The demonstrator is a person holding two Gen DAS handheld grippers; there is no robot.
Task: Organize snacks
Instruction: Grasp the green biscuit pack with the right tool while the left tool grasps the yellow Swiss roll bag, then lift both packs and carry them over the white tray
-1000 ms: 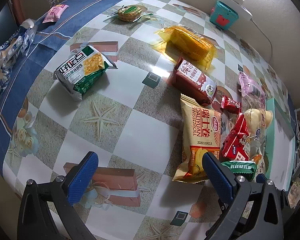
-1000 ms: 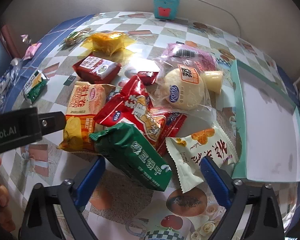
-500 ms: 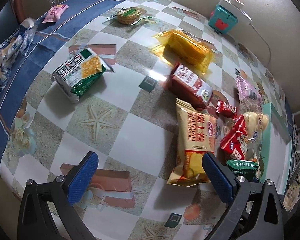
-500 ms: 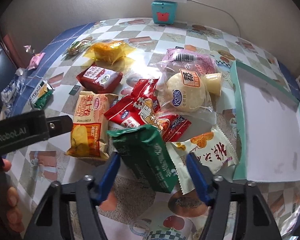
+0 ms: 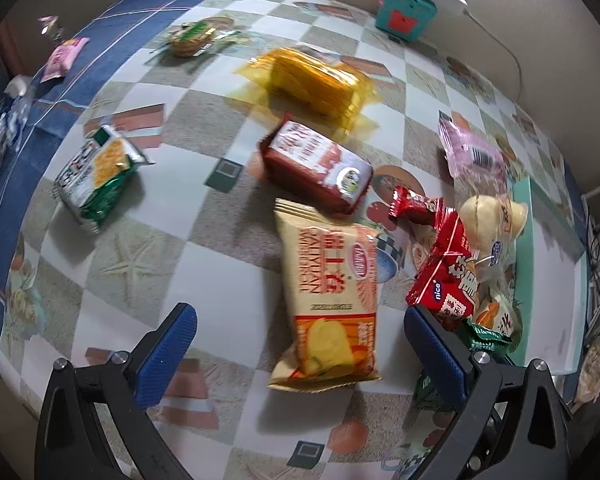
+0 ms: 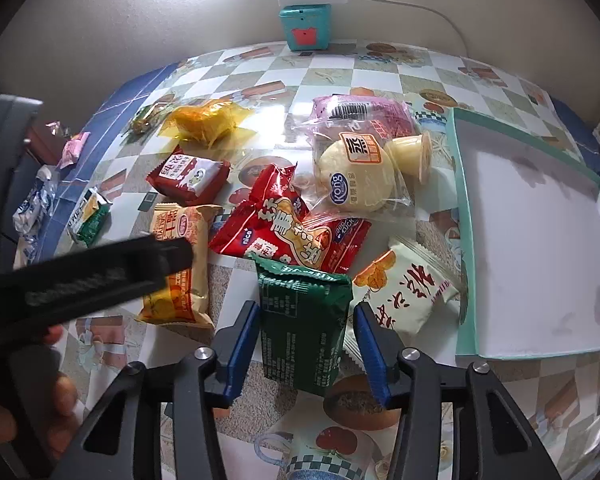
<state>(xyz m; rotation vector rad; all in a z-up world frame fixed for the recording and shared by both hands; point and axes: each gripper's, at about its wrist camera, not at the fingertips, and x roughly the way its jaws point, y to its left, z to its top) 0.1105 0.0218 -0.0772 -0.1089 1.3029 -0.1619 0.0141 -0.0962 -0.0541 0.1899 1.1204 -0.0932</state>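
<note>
The right hand-held gripper (image 6: 306,340) pinches the light, crinkly, crushable green packet (image 6: 302,320) mid-body at lower centre; the left hand-held gripper (image 5: 300,354) gapes wide.

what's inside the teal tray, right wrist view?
The teal tray shows only its bare white floor with faint smudges; no snack lies inside. Its far-right corner runs out of view, so that part cannot be checked.
</note>
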